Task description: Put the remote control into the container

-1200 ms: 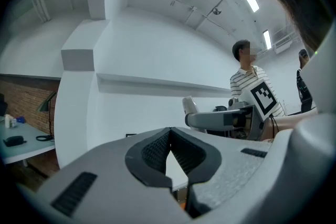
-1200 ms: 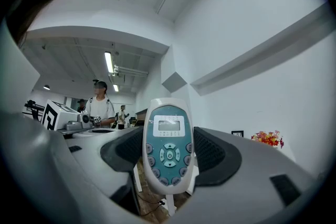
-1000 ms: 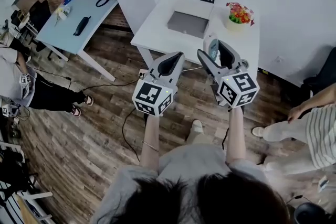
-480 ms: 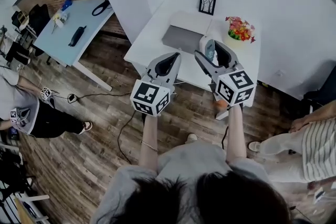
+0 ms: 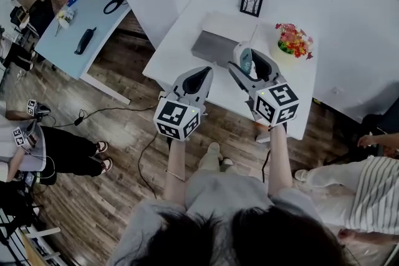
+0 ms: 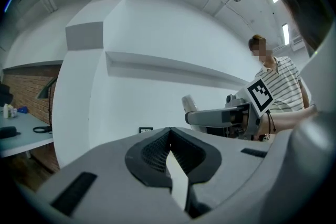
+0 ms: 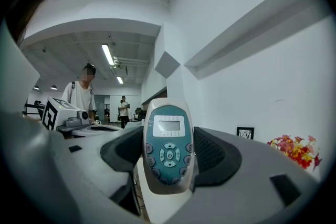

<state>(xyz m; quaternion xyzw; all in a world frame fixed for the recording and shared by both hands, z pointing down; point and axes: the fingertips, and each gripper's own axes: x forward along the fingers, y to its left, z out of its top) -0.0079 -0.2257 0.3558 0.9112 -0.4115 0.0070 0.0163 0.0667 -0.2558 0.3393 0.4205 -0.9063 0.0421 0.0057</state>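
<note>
A white remote control (image 7: 168,149) with a teal face and a small screen stands upright between the jaws of my right gripper (image 7: 168,161), which is shut on it. In the head view the remote control (image 5: 247,63) shows between the right gripper's (image 5: 248,57) jaws, above the white table (image 5: 177,40). The container, a flat grey box (image 5: 213,47), lies on that table just beyond and left of the remote. My left gripper (image 5: 204,73) hangs over the table's front edge; its jaws are shut with nothing between them, as the left gripper (image 6: 169,136) view also shows.
A framed picture (image 5: 251,2) and a pot of flowers (image 5: 293,40) stand at the back of the white table by the wall. A blue table (image 5: 68,28) with a dark object (image 5: 84,40) is at far left. People stand at left (image 5: 37,146) and right (image 5: 368,190).
The person has stepped closer to the white table, so both grippers now hang over its front part. The right gripper still holds the remote; the left stays shut.
</note>
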